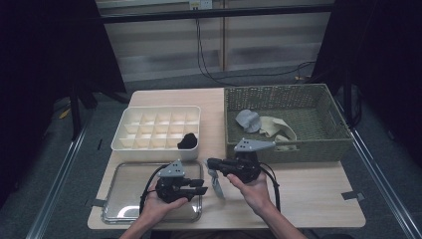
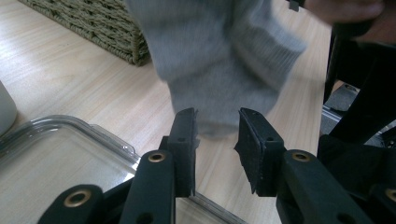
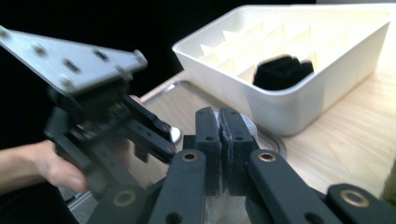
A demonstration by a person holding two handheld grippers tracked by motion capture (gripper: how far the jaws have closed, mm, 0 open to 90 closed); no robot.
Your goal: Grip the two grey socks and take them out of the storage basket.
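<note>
Your right tool (image 1: pixel 213 163) had its jaws pressed together on the top of a grey sock (image 1: pixel 217 180), with a thin edge of the fabric pinched between the pads in the right gripper view. The sock hung down from that grip over the tabletop (image 1: pixel 308 191), just in front of the white divided box (image 1: pixel 158 110) and close to the right edge of the clear plastic lid (image 1: pixel 124 199).

Your left tool (image 1: pixel 201 186) pointed toward the sock from the left. Its jaws stood partly apart, a narrow gap between them, and in the left gripper view the sock's lower end (image 2: pixel 224 70) hung just beyond the two pads (image 2: pixel 254 140); you held nothing in that tool.

A black rolled sock (image 1: pixel 187 141) sat in a front right compartment of the box. The woven basket (image 1: pixel 288 94) stood to the right, with grey and beige socks (image 1: pixel 261 124) lying inside it.
</note>
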